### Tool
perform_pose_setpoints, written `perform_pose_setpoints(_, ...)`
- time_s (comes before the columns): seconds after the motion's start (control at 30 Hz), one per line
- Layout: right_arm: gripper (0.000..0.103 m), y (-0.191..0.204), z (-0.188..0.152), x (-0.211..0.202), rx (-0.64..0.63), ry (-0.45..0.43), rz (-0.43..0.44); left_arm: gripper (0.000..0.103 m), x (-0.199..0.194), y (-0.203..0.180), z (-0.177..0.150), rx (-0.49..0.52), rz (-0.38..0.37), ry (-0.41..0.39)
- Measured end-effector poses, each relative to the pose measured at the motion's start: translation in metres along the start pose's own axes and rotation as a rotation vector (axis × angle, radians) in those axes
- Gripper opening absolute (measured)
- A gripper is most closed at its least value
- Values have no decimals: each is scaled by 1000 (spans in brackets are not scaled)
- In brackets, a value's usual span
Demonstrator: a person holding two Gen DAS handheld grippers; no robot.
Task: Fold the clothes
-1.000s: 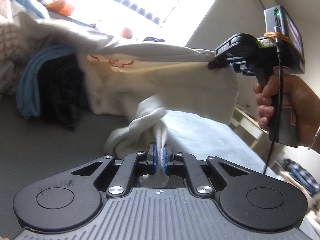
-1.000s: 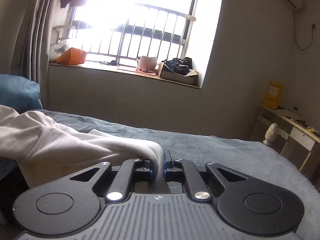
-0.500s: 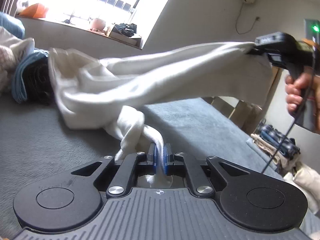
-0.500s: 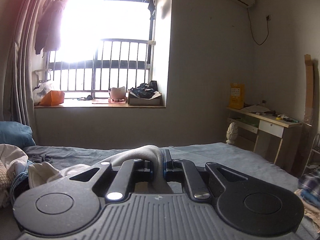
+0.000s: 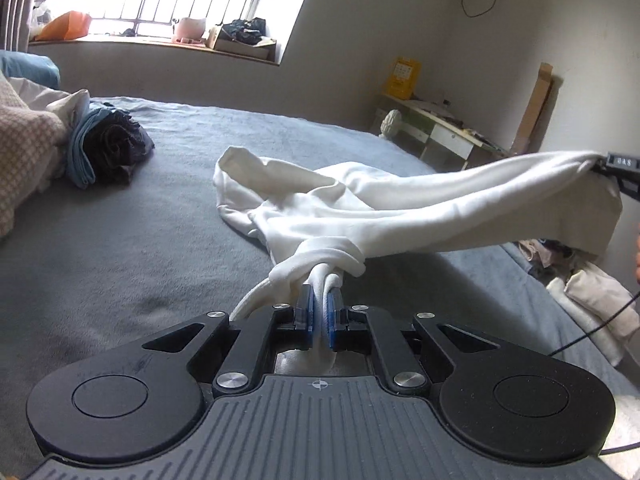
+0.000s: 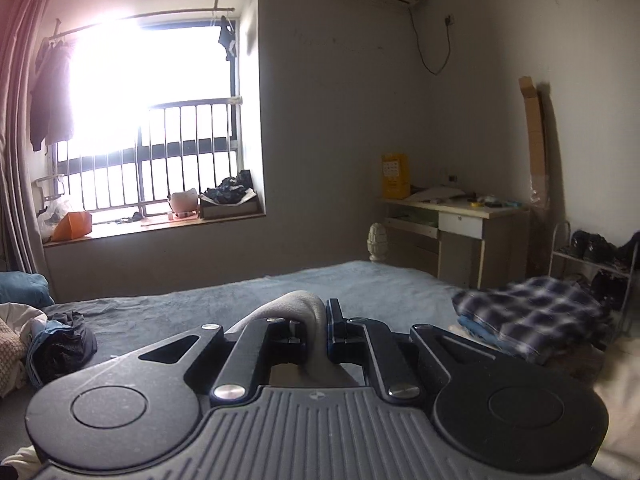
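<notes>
A white garment (image 5: 360,208) stretches above the grey bed (image 5: 140,240), its far end resting crumpled on the cover. My left gripper (image 5: 319,304) is shut on a bunched, twisted corner of it. At the right edge of the left wrist view my right gripper (image 5: 606,166) pinches another corner, pulled out to the right and held higher. In the right wrist view the right gripper (image 6: 318,320) is shut on a grey-looking fold of that cloth (image 6: 304,306), which loops over the left pad.
A heap of clothes (image 5: 100,148) in dark and blue cloth lies at the bed's left. A folded plaid shirt (image 6: 532,312) sits on a stack at the right. A desk (image 6: 456,216), a shoe rack (image 6: 592,256) and a window sill (image 6: 152,224) line the walls.
Both grippers swept rightward and up, dragging the white garment away from the clothes heap and stretching it out. The right gripper travelled farther, to the frame's right edge.
</notes>
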State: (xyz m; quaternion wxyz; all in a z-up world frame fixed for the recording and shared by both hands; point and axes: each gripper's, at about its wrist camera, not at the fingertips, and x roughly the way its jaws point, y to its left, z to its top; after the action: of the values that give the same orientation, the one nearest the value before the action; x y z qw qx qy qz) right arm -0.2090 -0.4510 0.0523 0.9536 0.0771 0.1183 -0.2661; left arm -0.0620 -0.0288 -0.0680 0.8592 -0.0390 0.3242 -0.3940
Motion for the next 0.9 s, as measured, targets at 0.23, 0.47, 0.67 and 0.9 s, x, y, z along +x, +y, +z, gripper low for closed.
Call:
perform_pose_setpoints(0.23,10,-30,-74,30,74,364,46,7,20,11,-28,-44,73,121)
perform_pose_setpoints(0.47,22,-18,-116,41,-46,617,45,43,12,18,-31,-1,70,137)
perform_pose_setpoints(0.67,69,8,-113,15,-415,627,65,67,0,36,-26,-53,29,85)
perform_pose_setpoints(0.9,98,50,-125,-19,-771,617,176,74,2,48,-20,-97,14,62)
